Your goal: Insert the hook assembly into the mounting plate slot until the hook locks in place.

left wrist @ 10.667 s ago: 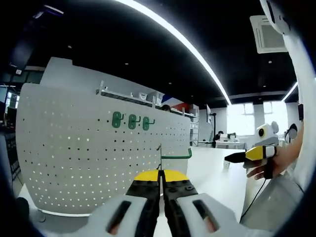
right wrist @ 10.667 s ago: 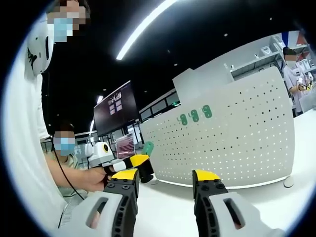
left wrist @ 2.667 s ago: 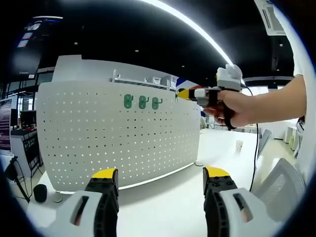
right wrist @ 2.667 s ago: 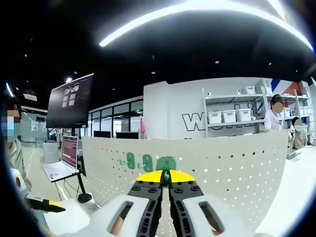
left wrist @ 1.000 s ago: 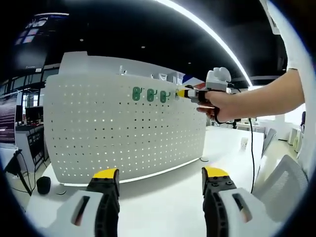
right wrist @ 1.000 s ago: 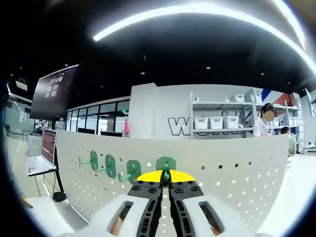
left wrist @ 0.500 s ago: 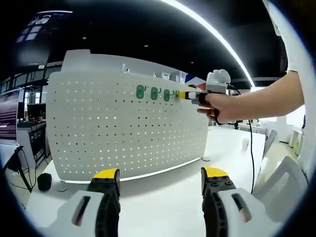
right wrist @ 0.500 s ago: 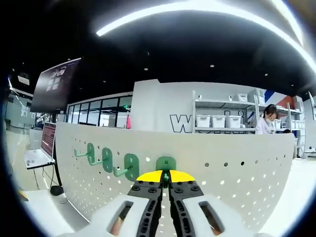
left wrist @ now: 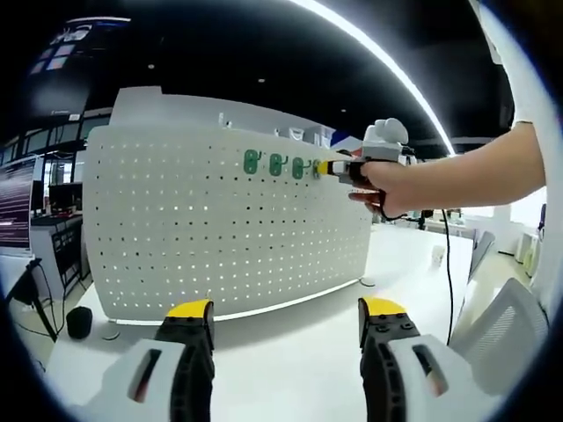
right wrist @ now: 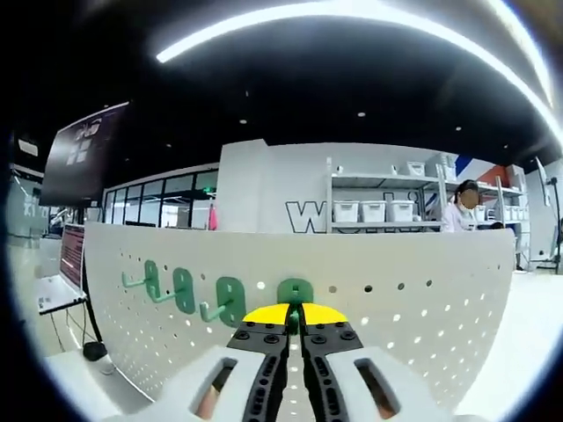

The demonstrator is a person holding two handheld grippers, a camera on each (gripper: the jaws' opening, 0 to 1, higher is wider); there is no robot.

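The white perforated mounting plate (left wrist: 220,229) stands upright on the white table (left wrist: 290,360), curving across both views, and along its upper row three green hooks (left wrist: 275,164) already sit in their slots, side by side. In the right gripper view the same plate (right wrist: 422,308) lies close ahead, with those seated hooks (right wrist: 185,290) trailing off to the left. The right gripper (right wrist: 294,318) has its jaws pressed together on the fourth hook (right wrist: 295,294), whose green backplate shows just above the yellow tips and sits at the plate's face, next in line after the others. Whether its tabs are already in the holes I cannot tell. The hook's stem runs back along the jaws, so its long axis points straight at the plate — the coming move, as I judge it, is a push along that axis and then a settling into the slot to lock. In the left gripper view the right gripper (left wrist: 327,168), in a person's hand (left wrist: 387,180), meets the plate just right of the third hook. The left gripper (left wrist: 280,309) hangs low over the table with its jaws wide apart and nothing between them, well apart from the hooks — so the right hand is plainly the nearer.
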